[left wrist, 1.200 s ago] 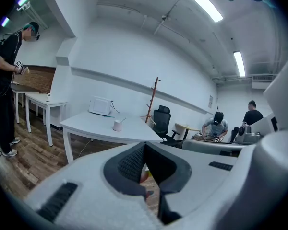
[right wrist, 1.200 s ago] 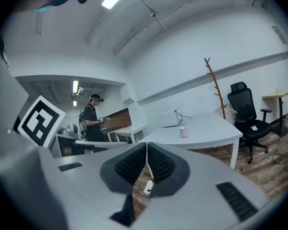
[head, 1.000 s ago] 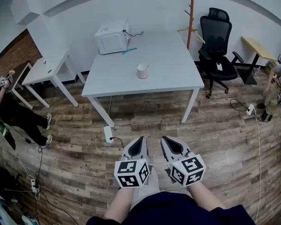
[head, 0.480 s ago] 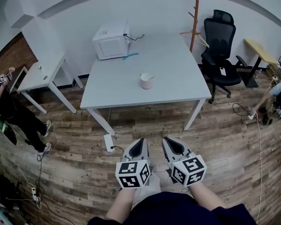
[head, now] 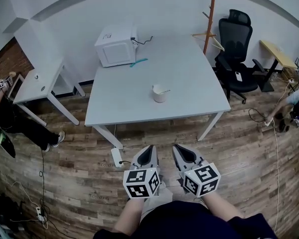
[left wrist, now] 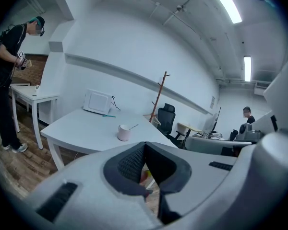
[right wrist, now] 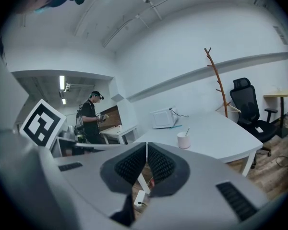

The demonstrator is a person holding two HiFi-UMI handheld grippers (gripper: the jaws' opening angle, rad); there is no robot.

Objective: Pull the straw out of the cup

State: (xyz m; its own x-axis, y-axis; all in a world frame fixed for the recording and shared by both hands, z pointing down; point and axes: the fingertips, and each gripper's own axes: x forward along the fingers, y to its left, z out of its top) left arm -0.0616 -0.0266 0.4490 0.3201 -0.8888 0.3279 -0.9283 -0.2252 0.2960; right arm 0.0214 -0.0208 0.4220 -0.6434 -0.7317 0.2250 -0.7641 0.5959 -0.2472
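Far off to the left of the left gripper [head: 150,149], a person [head: 2,116] in dark clothes stands by a small white side table [head: 40,81]. The left gripper hangs low over the wood floor [head: 79,183], its jaws brought together at the tips with nothing between them. Ahead of it and a little to its left, a white power strip [head: 116,157] lies on the floor near a leg of the large white table [head: 129,91]. At that table's far left corner, well ahead of both grippers, sits a white microwave [head: 115,46], with a turquoise stick-like item [head: 138,61] just to its right. The cup [head: 159,94] stands on the tabletop almost straight ahead of the gap between the two grippers, well apart from both and nearer the table's front edge than the microwave. The straw [head: 165,90] sits in it, leaning to the right over the rim. The right gripper [head: 175,148] is just beside the left one and level with it, jaws likewise closed and empty. Ahead and to its right stand a wooden coat stand [head: 211,14], a black office chair [head: 236,46] and a yellow desk [head: 275,53], and a second person [head: 298,101] is at the far right edge.
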